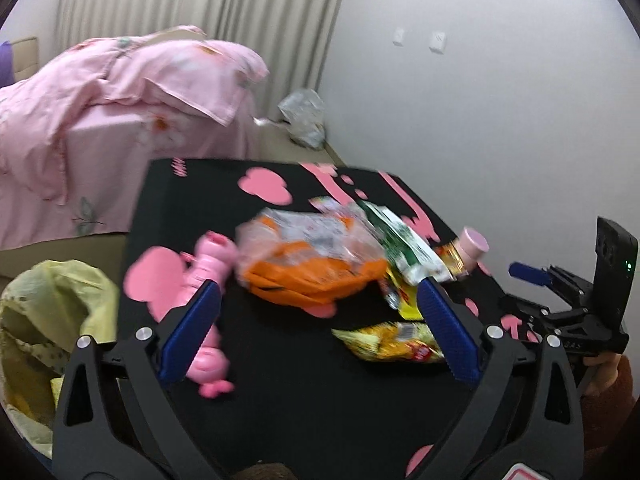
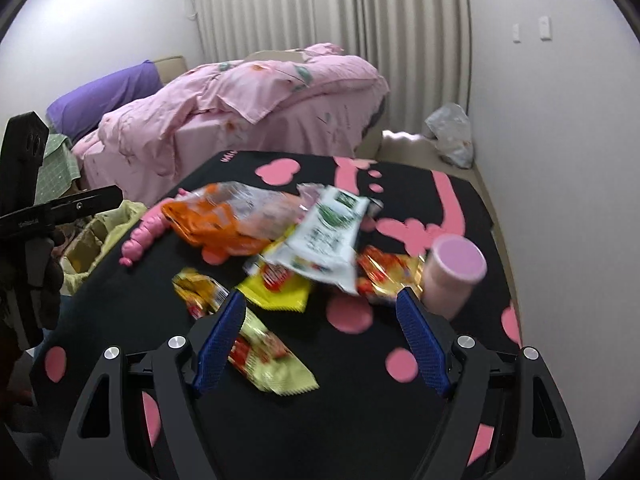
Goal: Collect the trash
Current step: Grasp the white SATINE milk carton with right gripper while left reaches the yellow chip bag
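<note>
Wrappers [image 2: 276,352] litter mid-frame; both grippers [image 1: 318,316] [image 2: 320,336] gape empty, approaching; next, pinch one for the bin [image 1: 48,320] at left.

At the bottom of the frame the left gripper [image 1: 316,304] is seen with its blue fingers [image 1: 192,332] spread wide and nothing caught between them. Beyond them a black table [image 1: 280,380] patterned with pink shapes is strewn with litter — an orange bag [image 1: 308,264] at centre, a green-and-white packet [image 1: 404,244] to its right, a yellow wrapper [image 1: 392,342] nearer the camera. A pink toy [image 1: 208,280] lies at centre left, partly hidden by the left finger. A pink cup [image 1: 474,248] stands at right. The right gripper [image 1: 560,292] is seen at the right edge. A yellow-green bag [image 1: 48,320] sits at lower left — pink bedding [image 1: 120,112] fills the upper left.
</note>
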A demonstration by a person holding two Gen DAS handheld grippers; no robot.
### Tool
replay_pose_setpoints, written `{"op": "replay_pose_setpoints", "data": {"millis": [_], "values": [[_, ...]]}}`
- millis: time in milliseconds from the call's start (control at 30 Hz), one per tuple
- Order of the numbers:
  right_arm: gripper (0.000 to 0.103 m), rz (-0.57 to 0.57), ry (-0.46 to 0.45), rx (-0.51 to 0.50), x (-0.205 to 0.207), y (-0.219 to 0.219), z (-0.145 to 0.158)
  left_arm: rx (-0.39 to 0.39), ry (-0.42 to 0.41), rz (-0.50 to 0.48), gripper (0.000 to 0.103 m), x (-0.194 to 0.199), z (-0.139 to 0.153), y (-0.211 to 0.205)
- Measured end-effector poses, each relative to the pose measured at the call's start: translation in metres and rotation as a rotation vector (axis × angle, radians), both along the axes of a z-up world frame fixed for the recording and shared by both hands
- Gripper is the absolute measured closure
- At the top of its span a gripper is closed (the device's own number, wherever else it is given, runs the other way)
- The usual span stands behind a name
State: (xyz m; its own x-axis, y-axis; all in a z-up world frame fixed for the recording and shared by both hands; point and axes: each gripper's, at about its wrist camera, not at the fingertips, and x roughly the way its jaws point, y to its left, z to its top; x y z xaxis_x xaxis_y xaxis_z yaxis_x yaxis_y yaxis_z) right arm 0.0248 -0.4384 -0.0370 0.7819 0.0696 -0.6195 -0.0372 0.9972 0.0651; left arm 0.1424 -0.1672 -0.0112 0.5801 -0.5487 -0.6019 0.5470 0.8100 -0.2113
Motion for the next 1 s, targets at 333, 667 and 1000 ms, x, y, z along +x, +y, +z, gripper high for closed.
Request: {"op": "replay_pose_setpoints", "data": {"millis": [333,667,1000], "values": [[0.029,-0.055,-0.052,0.038,0.006,-0.016,0.000,0.089,0.148,-0.047,0.009,-0.028,-0.036,-0.041],[0.029,-0.006,0.168,0.131,0.153,0.006,-0.008,0.106,0.007,0.094,0.009,-0.033,-0.007,-0.010],[0.052,0.018,0.214,0.140,0.140,0.009,-0.016,0.077,0.050,0.062,0.009,-0.035,-0.018,-0.002]]}}
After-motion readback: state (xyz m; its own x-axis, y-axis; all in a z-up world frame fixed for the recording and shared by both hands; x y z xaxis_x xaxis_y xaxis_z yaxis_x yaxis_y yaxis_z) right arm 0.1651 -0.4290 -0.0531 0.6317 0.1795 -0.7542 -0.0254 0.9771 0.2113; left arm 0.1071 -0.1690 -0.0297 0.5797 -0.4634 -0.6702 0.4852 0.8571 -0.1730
